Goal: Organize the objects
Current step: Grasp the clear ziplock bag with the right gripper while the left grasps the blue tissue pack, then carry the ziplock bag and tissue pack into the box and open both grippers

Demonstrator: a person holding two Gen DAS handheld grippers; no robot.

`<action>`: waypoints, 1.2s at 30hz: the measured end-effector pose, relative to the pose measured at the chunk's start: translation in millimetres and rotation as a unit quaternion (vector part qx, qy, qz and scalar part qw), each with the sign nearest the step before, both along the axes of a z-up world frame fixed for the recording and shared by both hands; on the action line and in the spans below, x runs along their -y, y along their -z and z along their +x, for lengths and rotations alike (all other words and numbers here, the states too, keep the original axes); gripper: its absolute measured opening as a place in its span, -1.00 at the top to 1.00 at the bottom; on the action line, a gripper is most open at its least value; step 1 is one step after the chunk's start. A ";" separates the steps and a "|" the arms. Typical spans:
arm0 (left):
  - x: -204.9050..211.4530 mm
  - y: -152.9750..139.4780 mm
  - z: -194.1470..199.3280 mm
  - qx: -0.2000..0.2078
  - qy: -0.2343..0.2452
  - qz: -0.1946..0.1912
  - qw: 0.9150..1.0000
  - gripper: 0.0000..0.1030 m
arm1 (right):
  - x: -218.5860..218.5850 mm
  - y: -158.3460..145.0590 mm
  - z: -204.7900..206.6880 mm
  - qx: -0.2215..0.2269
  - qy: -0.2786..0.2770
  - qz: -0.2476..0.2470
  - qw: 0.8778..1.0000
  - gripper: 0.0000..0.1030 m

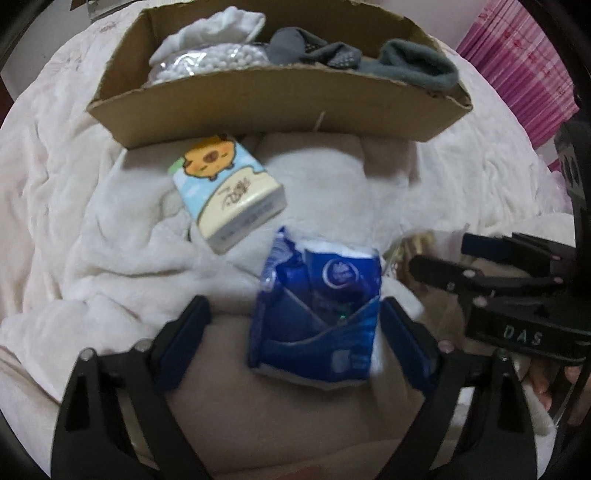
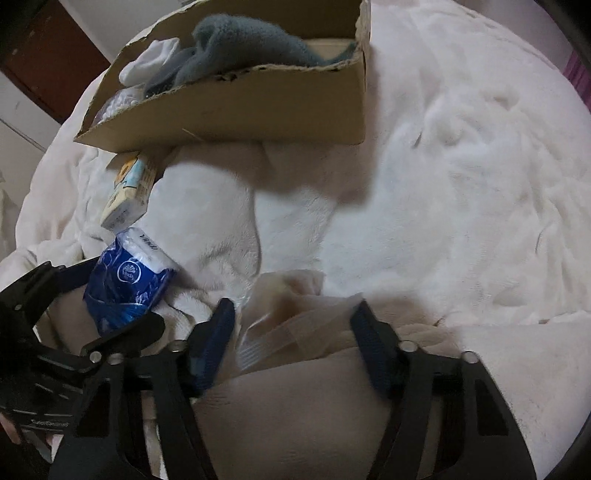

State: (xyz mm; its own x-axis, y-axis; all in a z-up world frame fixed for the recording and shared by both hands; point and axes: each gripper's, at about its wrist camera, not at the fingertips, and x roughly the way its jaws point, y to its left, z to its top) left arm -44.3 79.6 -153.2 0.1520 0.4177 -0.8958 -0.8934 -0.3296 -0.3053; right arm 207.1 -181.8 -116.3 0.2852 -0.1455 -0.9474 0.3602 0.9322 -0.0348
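A blue tissue pack (image 1: 317,314) lies on the white blanket between the fingers of my left gripper (image 1: 295,332), which is open; the right finger sits close beside the pack, the left one stands apart. The pack also shows in the right wrist view (image 2: 127,282). A yellow-and-blue cartoon tissue pack (image 1: 227,188) lies just in front of a cardboard box (image 1: 280,107), and shows in the right wrist view (image 2: 129,188). My right gripper (image 2: 295,328) is open around a clear plastic packet (image 2: 280,325) on the blanket. The right gripper also shows in the left wrist view (image 1: 439,254).
The box (image 2: 236,107) holds grey socks (image 1: 406,62), white socks (image 1: 221,26) and a bag of white beads (image 1: 207,62). A rumpled white blanket (image 2: 461,184) covers the bed. Pink fabric (image 1: 517,55) hangs at the far right.
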 end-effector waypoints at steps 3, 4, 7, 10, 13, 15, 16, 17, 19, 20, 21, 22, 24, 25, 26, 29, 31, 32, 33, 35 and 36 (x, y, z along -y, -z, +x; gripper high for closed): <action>5.7 -1.9 0.7 0.002 -0.002 0.010 1.000 -0.36 | -3.1 -4.5 -6.2 0.015 -0.001 -0.001 1.000 0.03; 8.5 -3.2 1.5 0.004 -0.001 0.017 1.000 -0.13 | -6.2 -7.4 -9.4 0.021 -0.003 -0.006 1.000 0.04; 14.9 -6.8 1.8 0.014 -0.002 0.032 0.999 0.10 | -13.8 -14.9 -17.7 0.036 -0.008 -0.015 0.999 0.08; 19.2 -15.1 0.6 0.017 0.003 0.047 0.999 0.23 | -20.5 -26.3 -27.3 0.055 -0.010 -0.022 0.998 0.10; 25.0 -29.0 5.0 0.004 0.008 0.070 0.998 0.27 | -21.2 -38.5 -34.1 0.074 -0.010 -0.028 0.997 0.10; 30.2 -35.6 5.2 -0.001 0.011 0.078 0.997 0.29 | -22.7 -44.4 -37.6 0.082 -0.010 -0.029 0.996 0.11; 33.5 -38.9 4.9 0.000 0.011 0.081 0.997 0.29 | -23.7 -47.7 -39.8 0.086 -0.012 -0.032 0.996 0.11; 37.4 -42.4 3.2 0.002 0.012 0.086 0.996 0.30 | -25.3 -50.6 -40.6 0.090 -0.012 -0.033 0.995 0.11; 43.2 -50.3 -0.1 0.012 0.017 0.095 0.995 0.30 | -29.5 -56.0 -41.4 0.100 -0.011 -0.037 0.994 0.11; 47.7 -55.7 -1.6 0.016 0.016 0.101 0.995 0.30 | -30.6 -59.5 -44.0 0.104 -0.012 -0.037 0.994 0.11; 52.8 -61.0 -4.3 0.018 0.016 0.107 0.994 0.30 | -32.3 -63.6 -46.3 0.110 -0.013 -0.038 0.993 0.11; 55.7 -67.4 -5.4 0.020 0.016 0.114 0.993 0.30 | -34.7 -68.3 -46.8 0.116 -0.016 -0.040 0.992 0.11; 64.1 -83.2 -9.1 0.016 0.018 0.131 0.991 0.30 | -37.0 -78.1 -47.7 0.126 -0.020 -0.045 0.991 0.11; 60.7 -88.5 -8.4 0.012 0.019 0.141 0.990 0.30 | -38.1 -84.4 -46.5 0.134 -0.023 -0.048 0.990 0.11; 57.9 -96.1 -9.9 0.008 0.019 0.153 0.988 0.30 | -38.8 -89.0 -44.9 0.141 -0.025 -0.052 0.988 0.11; 51.3 -111.7 -17.5 -0.002 0.021 0.176 0.984 0.30 | -37.1 -105.9 -39.3 0.159 -0.032 -0.066 0.985 0.11; 40.6 -119.2 -24.5 -0.009 0.023 0.187 0.982 0.30 | -34.4 -115.2 -33.5 0.169 -0.034 -0.074 0.982 0.11; 35.1 -121.9 -27.4 -0.008 0.023 0.193 0.981 0.30 | -33.0 -119.9 -28.8 0.172 -0.041 -0.083 0.981 0.11; 28.6 -122.9 -30.1 -0.008 0.024 0.199 0.980 0.30 | -30.5 -124.8 -23.2 0.178 -0.043 -0.088 0.979 0.11; 14.6 -126.1 -35.9 -0.015 0.021 0.209 0.978 0.30 | -25.4 -132.7 -12.8 0.188 -0.044 -0.095 0.976 0.11; 7.4 -125.9 -38.4 -0.015 0.021 0.212 0.977 0.30 | -22.2 -136.0 -6.7 0.192 -0.044 -0.098 0.975 0.11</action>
